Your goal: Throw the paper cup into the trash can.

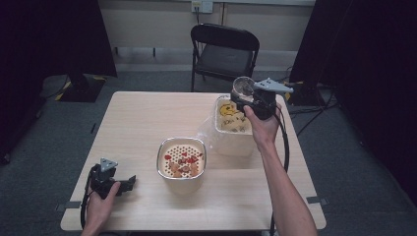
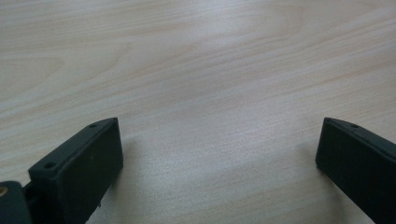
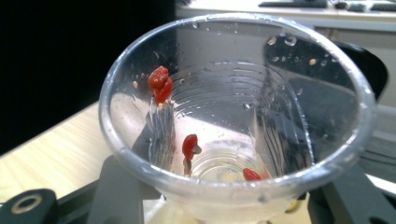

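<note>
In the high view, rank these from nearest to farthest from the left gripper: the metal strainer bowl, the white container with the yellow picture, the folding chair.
From the left gripper, at the table's near left corner:
1. Metal strainer bowl, mid-table, just to its right.
2. White container, farther right and back, below the right gripper, which holds a clear cup.
3. Folding chair, on the floor beyond the table's far edge.

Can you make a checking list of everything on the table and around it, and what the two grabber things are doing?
Surface: pale wooden table, bare around the containers.
Job's things: steel strainer bowl holding red and brown bits; white tub with a yellow picture; clear plastic cup with a few red bits stuck inside.
Clutter: nothing seen.
Grippers: left gripper open, low over the table; right gripper shut on the cup, above the tub.
Cables: black cable along the right arm.
Surroundings: folding chair, dark curtains.
</note>
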A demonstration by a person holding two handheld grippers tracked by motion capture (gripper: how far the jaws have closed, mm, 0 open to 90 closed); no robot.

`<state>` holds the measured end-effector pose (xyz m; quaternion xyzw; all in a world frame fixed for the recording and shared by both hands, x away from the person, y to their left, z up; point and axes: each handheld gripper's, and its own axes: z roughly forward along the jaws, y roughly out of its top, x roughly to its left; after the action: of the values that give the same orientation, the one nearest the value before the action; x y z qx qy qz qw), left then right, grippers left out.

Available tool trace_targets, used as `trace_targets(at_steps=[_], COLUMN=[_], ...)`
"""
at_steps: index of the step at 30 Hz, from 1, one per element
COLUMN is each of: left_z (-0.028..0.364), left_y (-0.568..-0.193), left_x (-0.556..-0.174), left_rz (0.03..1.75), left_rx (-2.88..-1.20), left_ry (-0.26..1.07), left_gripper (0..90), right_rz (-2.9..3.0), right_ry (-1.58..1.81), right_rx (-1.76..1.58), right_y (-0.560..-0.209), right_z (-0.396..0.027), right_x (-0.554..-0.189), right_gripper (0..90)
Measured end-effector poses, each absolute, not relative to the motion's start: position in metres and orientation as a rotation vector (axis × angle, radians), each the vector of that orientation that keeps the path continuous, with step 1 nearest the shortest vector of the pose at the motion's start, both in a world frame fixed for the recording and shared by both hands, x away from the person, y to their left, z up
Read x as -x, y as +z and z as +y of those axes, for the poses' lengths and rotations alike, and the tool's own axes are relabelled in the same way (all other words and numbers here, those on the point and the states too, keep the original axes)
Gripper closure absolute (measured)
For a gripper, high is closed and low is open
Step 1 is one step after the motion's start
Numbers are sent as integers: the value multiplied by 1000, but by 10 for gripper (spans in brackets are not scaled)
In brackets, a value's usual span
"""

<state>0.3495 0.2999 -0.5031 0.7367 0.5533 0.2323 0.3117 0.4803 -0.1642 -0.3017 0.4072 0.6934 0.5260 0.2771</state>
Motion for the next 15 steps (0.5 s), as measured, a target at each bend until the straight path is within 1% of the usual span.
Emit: trace_targets(at_steps=[7,9,12,13,15], left_z=[300,300,300,300,300], left_y=[-503,-503,-503,-503,-503], left_x=[-349,-349,-350,-349,-349], left_rz=[1460,1460,1460,1461,1460], left_rx=[-1946,-1946,-1944,-1944,-1945], left_ry=[613,613,612,613,612], left_gripper=[1,1,1,1,2], right_rz=[1868,1878,1883,1896,1907], right_ry=[1399,1378,1378,1379,1375], right_rx=[-1163,-1173,-1177,-1183,-1182], right_y=[-311,-314,-316,-316,-316], right_z=[-175,-175,-174,-173,-173], right_x=[-492,-494,-496,-498,-499], right_gripper=[437,395,372,298,291])
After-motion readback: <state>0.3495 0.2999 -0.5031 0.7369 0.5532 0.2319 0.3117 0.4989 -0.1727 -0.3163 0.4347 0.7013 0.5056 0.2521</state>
